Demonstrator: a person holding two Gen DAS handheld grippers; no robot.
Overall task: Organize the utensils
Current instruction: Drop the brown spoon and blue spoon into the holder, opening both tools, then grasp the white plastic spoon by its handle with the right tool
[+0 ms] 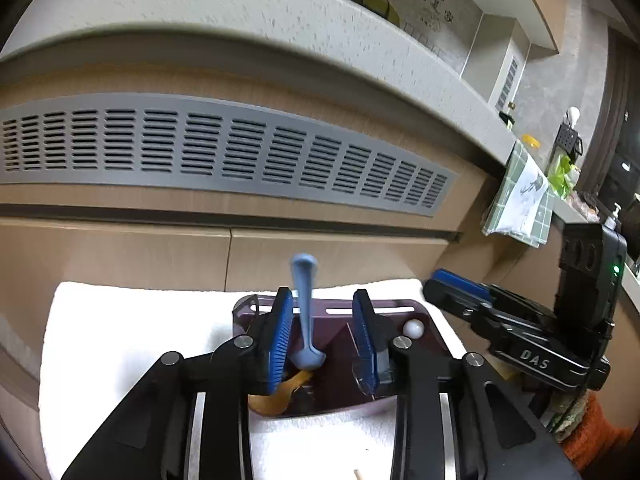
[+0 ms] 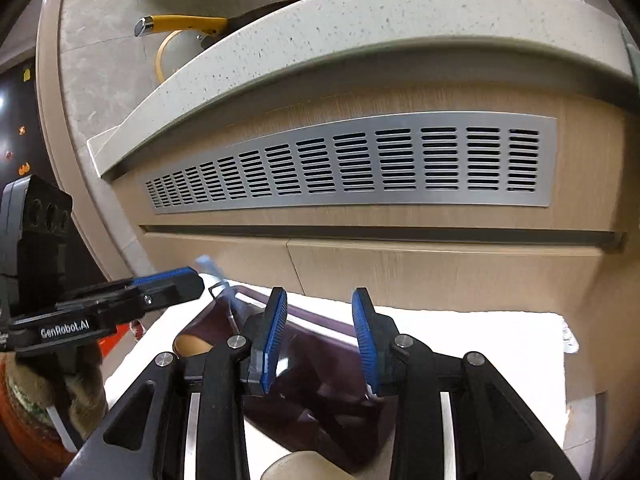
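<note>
A light blue utensil (image 1: 305,312) stands almost upright, wide end down, in a dark maroon tray (image 1: 424,332). My left gripper (image 1: 322,304) is open around it, and neither pad touches it. An orange-tan spoon (image 1: 280,394) lies in the tray under the left finger. My right gripper (image 2: 320,332) is open over the tray (image 2: 320,360) with nothing between its fingers; from the left wrist it shows side-on at the right (image 1: 456,284). In the right wrist view the left gripper (image 2: 172,280) reaches in from the left, and the blue utensil (image 2: 210,266) is a blur beyond it.
The tray sits on a white towel (image 1: 120,320) in front of a wooden cabinet with a grey vent grille (image 1: 240,152). A small white ball (image 1: 412,328) rests in the tray's right corner. A beige round object (image 2: 304,468) shows at the bottom edge. A checked cloth (image 1: 520,200) hangs from the counter.
</note>
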